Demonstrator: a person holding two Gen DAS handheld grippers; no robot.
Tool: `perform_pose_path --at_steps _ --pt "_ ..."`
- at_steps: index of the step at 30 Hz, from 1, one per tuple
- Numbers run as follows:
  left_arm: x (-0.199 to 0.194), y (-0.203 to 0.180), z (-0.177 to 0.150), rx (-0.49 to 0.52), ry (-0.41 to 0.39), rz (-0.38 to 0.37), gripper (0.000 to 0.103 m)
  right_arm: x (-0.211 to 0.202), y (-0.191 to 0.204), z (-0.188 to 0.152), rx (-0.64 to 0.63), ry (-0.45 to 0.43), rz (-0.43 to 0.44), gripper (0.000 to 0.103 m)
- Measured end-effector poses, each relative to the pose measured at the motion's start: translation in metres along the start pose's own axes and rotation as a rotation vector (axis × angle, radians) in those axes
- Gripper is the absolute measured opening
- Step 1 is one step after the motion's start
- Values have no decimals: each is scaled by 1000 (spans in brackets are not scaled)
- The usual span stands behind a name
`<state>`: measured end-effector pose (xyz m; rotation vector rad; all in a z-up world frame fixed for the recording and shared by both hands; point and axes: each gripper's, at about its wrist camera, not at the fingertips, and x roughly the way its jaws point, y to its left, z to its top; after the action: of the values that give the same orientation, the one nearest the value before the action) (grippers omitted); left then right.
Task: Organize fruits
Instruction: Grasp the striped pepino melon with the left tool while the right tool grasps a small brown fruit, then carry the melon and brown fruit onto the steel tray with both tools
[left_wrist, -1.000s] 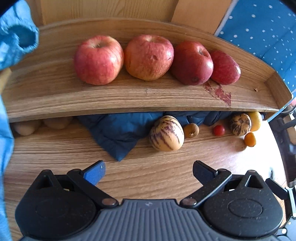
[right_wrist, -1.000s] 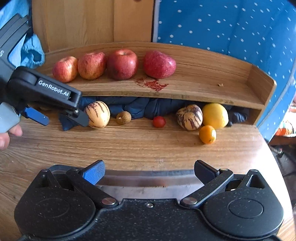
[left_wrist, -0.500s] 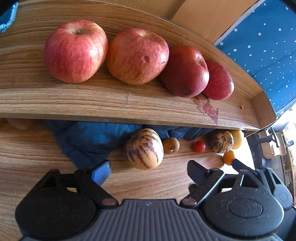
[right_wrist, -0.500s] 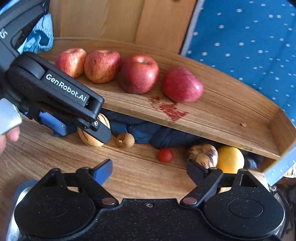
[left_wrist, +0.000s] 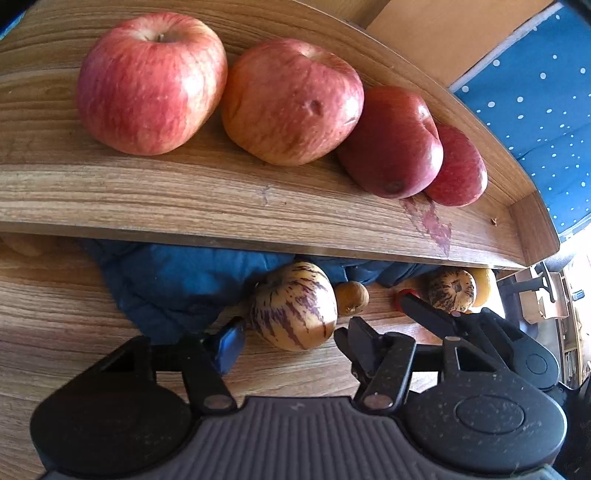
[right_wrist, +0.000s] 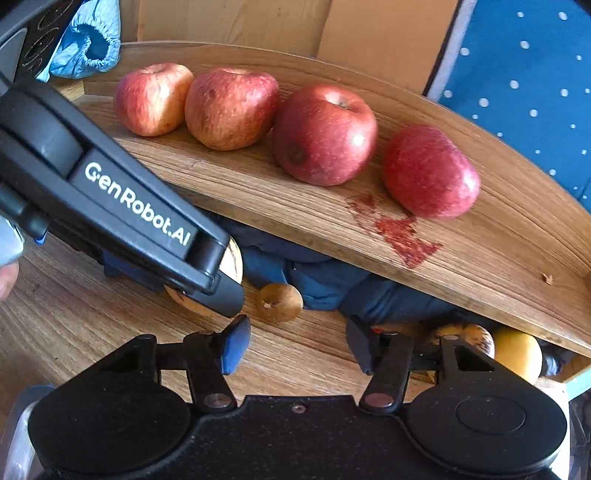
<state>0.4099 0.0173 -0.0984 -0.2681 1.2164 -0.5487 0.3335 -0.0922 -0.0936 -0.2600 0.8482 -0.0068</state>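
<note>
Our left gripper (left_wrist: 291, 334) spreads wide around the striped pepino melon (left_wrist: 293, 304) to lift it; right gripper (right_wrist: 297, 345) waits open, empty

Both wrist cameras sit low over the wooden table (left_wrist: 55, 325), looking forward and slightly up at the shelf (left_wrist: 221, 199). The left view is close under its left end; the right view (right_wrist: 480, 258) stands further right. They share the row of apples (left_wrist: 151, 83) (right_wrist: 325, 134) and the striped fruit (left_wrist: 293, 306) below.
</note>
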Motion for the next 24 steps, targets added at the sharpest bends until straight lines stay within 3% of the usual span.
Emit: perform_pose_path --at_steps 7,9,15,24 --pt "-1 2 4 -11 -14 4 62 11 2 2 -1 -1 6 55" --pt "-1 3 4 -15 -19 10 57 13 2 2 6 -9 7 48" --pt "-3 5 4 -16 -25 11 56 17 7 4 6 -21 29 30" --pt "-9 -1 -6 14 -19 20 56 5 3 -3 49 -30 23 30"
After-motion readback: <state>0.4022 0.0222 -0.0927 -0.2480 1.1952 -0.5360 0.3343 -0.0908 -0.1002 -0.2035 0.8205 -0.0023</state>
